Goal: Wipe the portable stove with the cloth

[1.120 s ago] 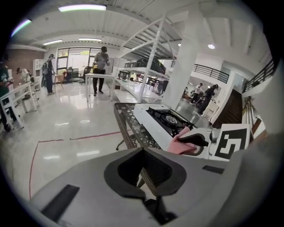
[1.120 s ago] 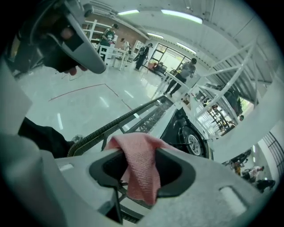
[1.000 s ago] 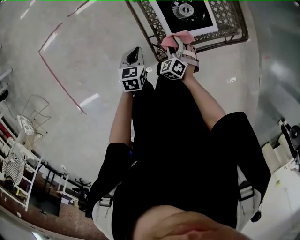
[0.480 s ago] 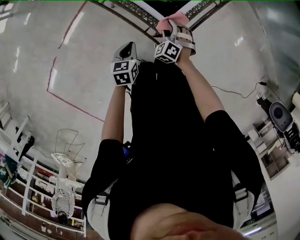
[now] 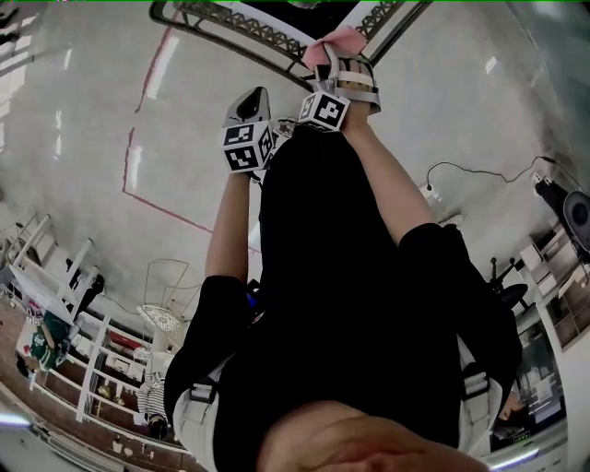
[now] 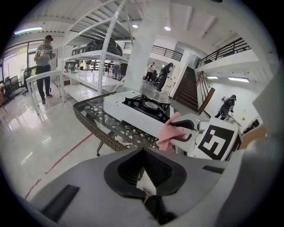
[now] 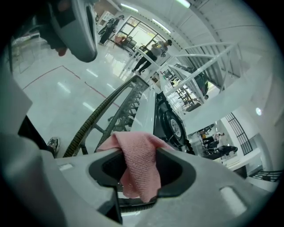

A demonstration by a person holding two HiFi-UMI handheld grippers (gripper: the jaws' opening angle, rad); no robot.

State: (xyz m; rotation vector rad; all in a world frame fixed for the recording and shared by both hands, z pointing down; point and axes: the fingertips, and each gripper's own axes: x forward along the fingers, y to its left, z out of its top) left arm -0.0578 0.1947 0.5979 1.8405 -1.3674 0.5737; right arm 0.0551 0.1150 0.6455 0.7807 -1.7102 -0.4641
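The white portable stove [image 6: 143,109] with its black burner stands on a glass-topped wicker table [image 6: 92,120]. In the right gripper view the stove [image 7: 170,122] lies just beyond the table rim [image 7: 100,114]. My right gripper [image 7: 140,177] is shut on a pink cloth [image 7: 136,165], which hangs short of the stove. The head view shows that gripper [image 5: 339,57] and cloth [image 5: 334,41] raised at the table edge [image 5: 241,26]. Beside it, to the left, my left gripper [image 5: 249,103] is shut on nothing; its jaws [image 6: 144,195] point at the table from a short way off.
White shelving racks [image 6: 91,66] stand behind the table, with people [image 6: 44,66] walking in the background and a staircase [image 6: 188,91] at the right. A red line [image 5: 138,157] marks the glossy floor and a cable [image 5: 470,171] lies at the right.
The head view has swung, so the table has slid to the top edge and the stove out of sight. Both grippers keep their pose close together, cloth still gripped.
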